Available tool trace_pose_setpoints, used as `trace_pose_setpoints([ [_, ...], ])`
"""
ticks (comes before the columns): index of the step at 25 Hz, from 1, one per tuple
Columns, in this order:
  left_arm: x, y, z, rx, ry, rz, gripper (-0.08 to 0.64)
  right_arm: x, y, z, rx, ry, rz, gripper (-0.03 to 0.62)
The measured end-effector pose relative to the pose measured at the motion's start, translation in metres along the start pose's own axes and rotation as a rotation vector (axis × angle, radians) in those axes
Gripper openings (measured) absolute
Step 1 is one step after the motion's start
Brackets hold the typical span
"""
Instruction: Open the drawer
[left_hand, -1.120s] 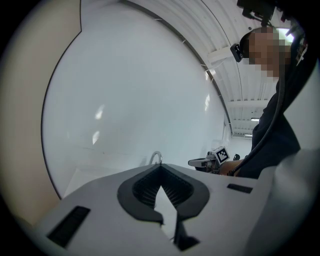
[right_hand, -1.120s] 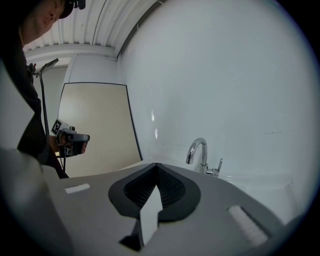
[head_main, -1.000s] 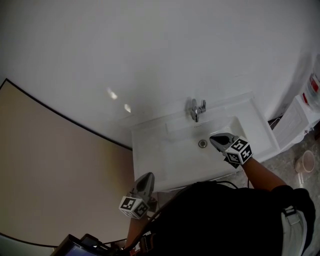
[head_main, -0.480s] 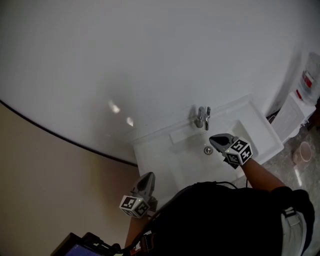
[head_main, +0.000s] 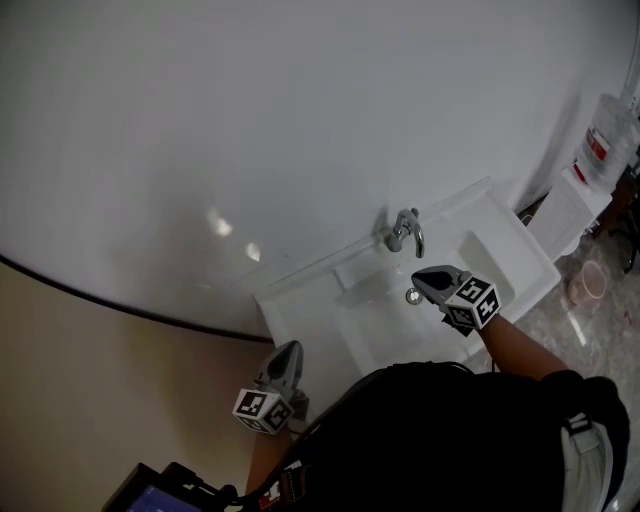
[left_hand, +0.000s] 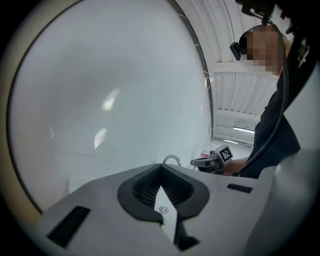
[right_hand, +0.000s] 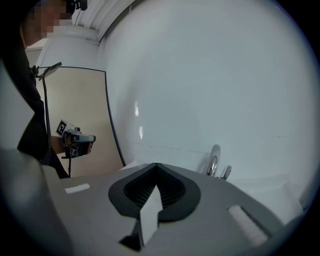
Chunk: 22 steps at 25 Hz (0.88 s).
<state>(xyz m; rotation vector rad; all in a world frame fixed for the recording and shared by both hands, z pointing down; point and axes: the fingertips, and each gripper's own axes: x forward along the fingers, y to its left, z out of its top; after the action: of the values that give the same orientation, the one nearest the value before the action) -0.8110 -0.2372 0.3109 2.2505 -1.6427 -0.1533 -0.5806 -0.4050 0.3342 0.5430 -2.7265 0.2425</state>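
Currently, nothing is done: no drawer is in view. Left gripper (head_main: 287, 352), at 7 o'clock of the sink (head_main: 300, 305), and right gripper (head_main: 428, 280) have jaws clenched, empty.

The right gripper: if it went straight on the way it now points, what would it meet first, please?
The right gripper would likely meet the white wall behind the sink, just left of the faucet. Its shut jaws tilt down, so the sink's back ledge might come first.
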Motion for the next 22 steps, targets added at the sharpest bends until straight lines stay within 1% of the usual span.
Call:
trace_pose_setpoints([
  [3,0.023,0.009,-0.004,-0.017,0.002,0.003,-0.005,0.005,-0.017,-0.007,-0.004,0.031,0.010,-0.005],
  [5,0.043,0.009,-0.009,-0.018,0.003,0.012,-0.005,0.011,-0.031,-0.014,-0.007,0.046,0.038,-0.005],
  [8,0.073,0.005,-0.015,-0.031,-0.002,0.054,-0.005,0.023,-0.047,-0.015,-0.033,0.051,0.121,-0.005],
  [11,0.097,-0.006,-0.019,-0.051,0.006,0.098,-0.005,0.037,-0.058,-0.005,-0.072,0.034,0.218,-0.005],
  [13,0.101,-0.012,-0.025,-0.057,0.029,0.129,-0.005,0.047,-0.056,-0.002,-0.085,0.016,0.275,-0.005],
  [16,0.099,-0.016,-0.026,-0.047,0.053,0.163,-0.005,0.056,-0.046,-0.005,-0.070,0.008,0.335,-0.005],
  [18,0.096,-0.015,-0.020,-0.034,0.064,0.168,-0.005,0.060,-0.041,-0.007,-0.061,0.011,0.345,-0.005],
  [22,0.090,-0.003,-0.009,-0.008,0.068,0.144,-0.005,0.069,-0.034,-0.005,-0.063,0.008,0.309,-0.005],
])
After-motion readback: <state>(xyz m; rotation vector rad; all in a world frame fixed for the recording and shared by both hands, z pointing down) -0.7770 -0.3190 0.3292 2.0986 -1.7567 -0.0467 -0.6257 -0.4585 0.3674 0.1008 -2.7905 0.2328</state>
